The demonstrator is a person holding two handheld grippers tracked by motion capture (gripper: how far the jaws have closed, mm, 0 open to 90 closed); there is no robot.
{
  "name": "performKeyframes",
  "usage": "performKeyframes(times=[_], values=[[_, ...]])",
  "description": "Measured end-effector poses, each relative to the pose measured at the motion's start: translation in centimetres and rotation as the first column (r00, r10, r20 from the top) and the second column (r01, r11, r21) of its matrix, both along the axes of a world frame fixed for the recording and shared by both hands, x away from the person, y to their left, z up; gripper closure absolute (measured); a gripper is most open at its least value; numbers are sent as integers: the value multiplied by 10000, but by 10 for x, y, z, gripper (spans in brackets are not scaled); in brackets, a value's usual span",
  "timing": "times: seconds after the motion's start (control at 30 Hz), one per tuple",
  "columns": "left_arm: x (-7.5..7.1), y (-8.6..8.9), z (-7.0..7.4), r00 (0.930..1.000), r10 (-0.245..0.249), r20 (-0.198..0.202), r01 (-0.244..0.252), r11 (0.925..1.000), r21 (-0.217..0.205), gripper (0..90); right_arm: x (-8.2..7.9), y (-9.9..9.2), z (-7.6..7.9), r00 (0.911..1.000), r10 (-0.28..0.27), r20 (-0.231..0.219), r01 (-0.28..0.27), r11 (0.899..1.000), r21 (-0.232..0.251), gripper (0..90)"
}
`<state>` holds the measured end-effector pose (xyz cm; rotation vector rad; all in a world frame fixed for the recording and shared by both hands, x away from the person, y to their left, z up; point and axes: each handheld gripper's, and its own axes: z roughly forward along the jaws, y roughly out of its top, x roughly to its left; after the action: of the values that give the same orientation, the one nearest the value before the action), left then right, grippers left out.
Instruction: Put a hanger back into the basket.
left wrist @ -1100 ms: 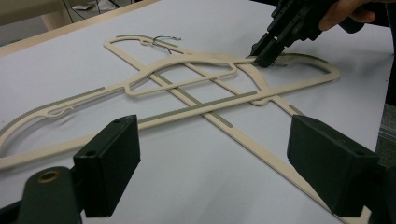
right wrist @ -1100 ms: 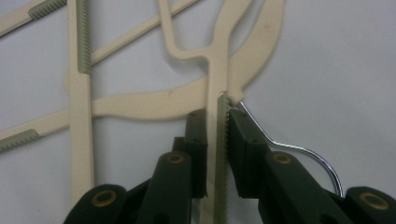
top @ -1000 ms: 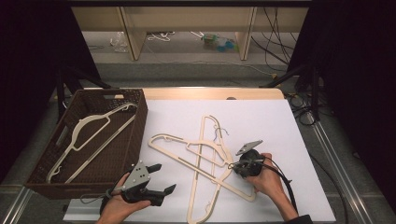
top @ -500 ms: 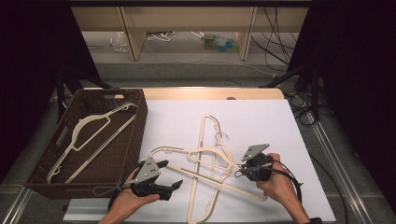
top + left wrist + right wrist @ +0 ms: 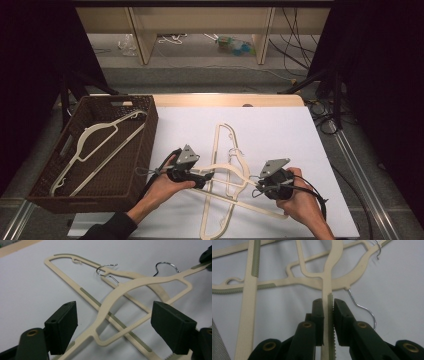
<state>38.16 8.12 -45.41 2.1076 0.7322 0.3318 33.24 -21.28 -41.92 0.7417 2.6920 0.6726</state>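
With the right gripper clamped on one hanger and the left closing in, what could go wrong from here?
1. The held hanger crosses two other hangers; lifting it may drag them along.
2. A wire hook lies across a neighbouring hanger's arm and could snag.
3. The left gripper, open with its jaws just closing, straddles two crossed bars and might pinch both.

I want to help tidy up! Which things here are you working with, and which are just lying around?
Working with:
- top hanger, clamped in the right gripper
- open left gripper by its other end
- wicker basket holding one hanger

Lying around:
- other hangers on the table
- clutter on the floor beyond
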Motion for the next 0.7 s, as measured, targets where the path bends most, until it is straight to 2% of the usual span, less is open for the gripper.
performKeyframes(times=[0.13,0.23,0.3,0.33,0.43,0.5,0.7], values=[[13,-10,-8,9991,-357,-208,371,9968,709,232,0,0,1,10000,16,19,-16,10000,33,799],[21,-15,-12,9988,-460,-176,475,9946,921,257,-1,0,4,9998,77,-175,-77,10000,-18,800],[25,-20,-14,9980,-619,-111,627,9928,1024,277,-2,0,5,9999,106,86,-107,9999,45,799],[27,-22,-15,9969,-790,-27,788,9901,1159,279,-2,0,6,9999,149,85,-150,9999,50,799],[29,-26,-17,9953,-969,-89,972,9880,1199,308,-3,1,8,9998,149,163,-150,9999,26,799],[31,-28,-17,9934,-1144,-125,1150,9820,1496,318,-4,1,9,9998,167,136,-168,9998,52,799],[35,-32,-21,9894,-1449,-58,1439,9761,1628,374,-5,2,13,9993,255,281,-257,9997,60,799]])
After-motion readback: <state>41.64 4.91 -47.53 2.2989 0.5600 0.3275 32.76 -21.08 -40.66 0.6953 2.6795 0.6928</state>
